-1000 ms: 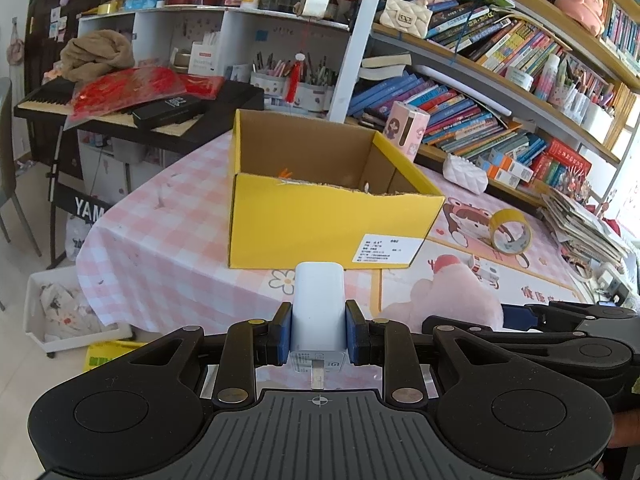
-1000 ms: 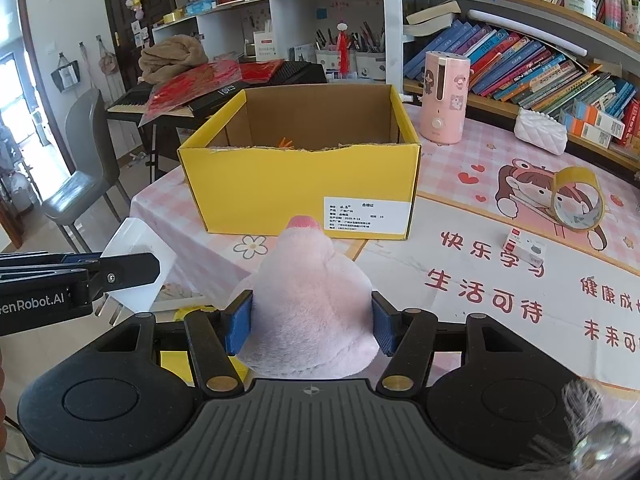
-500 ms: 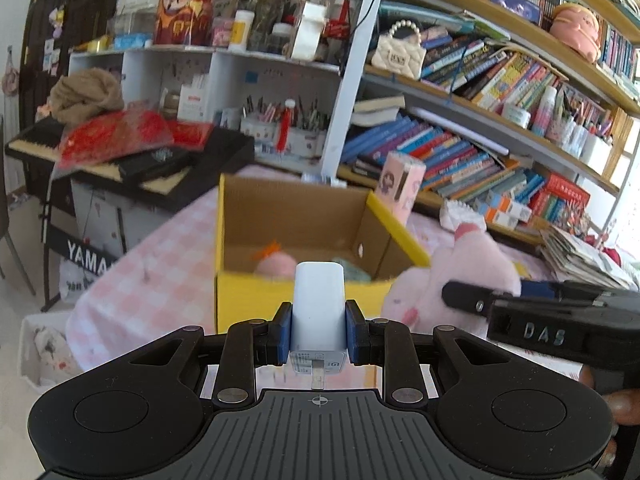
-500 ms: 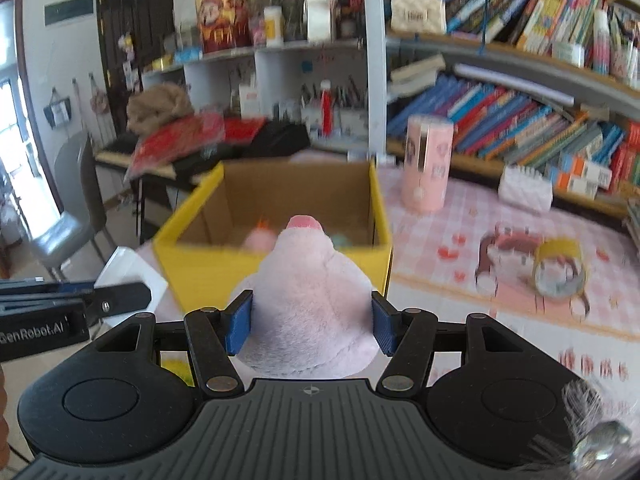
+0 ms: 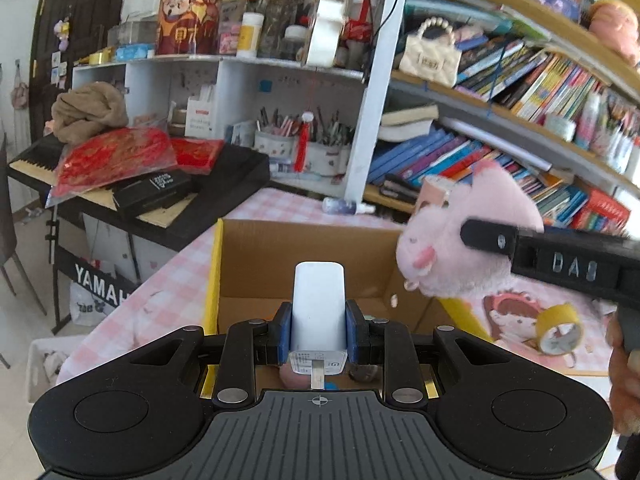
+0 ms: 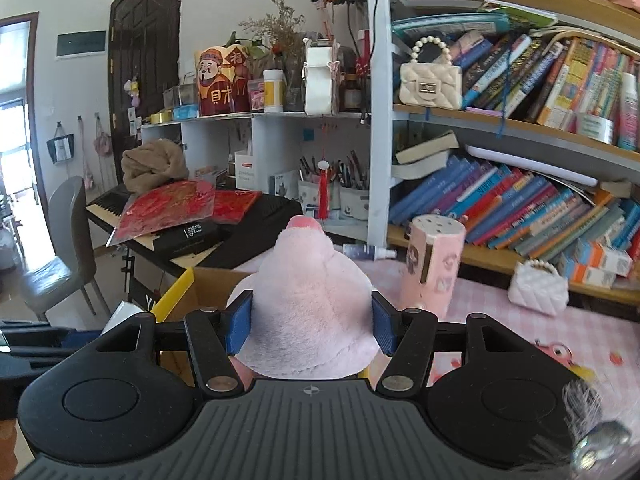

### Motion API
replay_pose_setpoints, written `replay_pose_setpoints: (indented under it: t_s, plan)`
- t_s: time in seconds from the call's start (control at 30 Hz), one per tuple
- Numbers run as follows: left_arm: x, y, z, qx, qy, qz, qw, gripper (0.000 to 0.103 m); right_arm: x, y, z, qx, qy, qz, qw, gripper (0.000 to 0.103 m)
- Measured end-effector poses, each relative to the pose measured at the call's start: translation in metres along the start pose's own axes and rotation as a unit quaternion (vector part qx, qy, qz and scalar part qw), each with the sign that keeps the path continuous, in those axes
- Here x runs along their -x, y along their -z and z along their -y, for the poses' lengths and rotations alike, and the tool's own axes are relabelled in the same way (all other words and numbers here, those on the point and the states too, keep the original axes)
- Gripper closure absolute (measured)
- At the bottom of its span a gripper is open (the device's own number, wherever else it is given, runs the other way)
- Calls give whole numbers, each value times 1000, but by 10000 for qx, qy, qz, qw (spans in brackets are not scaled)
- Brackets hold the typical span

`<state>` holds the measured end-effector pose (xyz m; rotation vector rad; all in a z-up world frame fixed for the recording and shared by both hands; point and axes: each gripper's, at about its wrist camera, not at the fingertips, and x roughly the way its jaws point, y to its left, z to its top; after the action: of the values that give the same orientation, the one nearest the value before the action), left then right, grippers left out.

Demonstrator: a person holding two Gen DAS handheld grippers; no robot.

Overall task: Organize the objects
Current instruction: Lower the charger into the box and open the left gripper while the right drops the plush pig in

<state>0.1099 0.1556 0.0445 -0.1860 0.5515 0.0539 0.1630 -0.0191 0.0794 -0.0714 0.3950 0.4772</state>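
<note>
My left gripper [image 5: 319, 330] is shut on a white charger plug [image 5: 319, 306], held upright over the open yellow cardboard box [image 5: 256, 264]. The box's brown inside shows ahead, with a pink item [image 5: 294, 374] and other small things at its bottom. My right gripper [image 6: 312, 330] is shut on a pink plush toy [image 6: 308, 300]; in the left wrist view that plush [image 5: 460, 240] hangs above the box's right wall, clamped by the black right gripper [image 5: 486, 236]. The box's yellow corner [image 6: 174, 294] sits below and left of the plush.
A pink cylinder bottle [image 6: 434, 266] and a white quilted purse [image 6: 538, 290] stand on the pink checked tablecloth [image 5: 168, 280]. A yellow tape roll [image 5: 558, 328] lies right of the box. Bookshelves [image 6: 520, 200] rise behind; a keyboard [image 5: 120, 184] piled with red bags stands left.
Both grippers rose and moved forward over the yellow box, each still holding its object. The plush came up over the box's right wall, and the box's inside came into view.
</note>
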Motion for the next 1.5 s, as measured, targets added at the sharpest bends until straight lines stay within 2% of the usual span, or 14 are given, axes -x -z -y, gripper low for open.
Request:
replay_pose_setpoints:
  t_s: [0.2,0.53,0.73,0.93,1.13,1.37,1.5]
  plan:
    - [-34,3,7,-118,-200,-359,9991,78,-44,-6,8,81,-194,-165,9996,46]
    - [-72,10,18,-429,-446,-875,9942,78,-101,0,-4,336,-716,-547,9954,46]
    - [-83,15,24,-508,-487,-1073,9917,78,-138,5,-4,117,-1163,-1173,9862,45]
    - [-91,17,25,-539,-565,-1193,9898,78,-164,9,-7,27,-1429,-1689,9752,45]
    - [-95,16,27,-596,-576,-1173,9896,78,-181,3,-7,-23,-1581,-1896,9690,44]
    - [-96,14,29,-646,-582,-1104,9901,78,-195,-3,1,-554,-1583,-2030,9647,44]
    - [-96,14,28,-657,-616,-1081,9901,78,-200,-1,0,-580,-1613,-2092,9627,44]
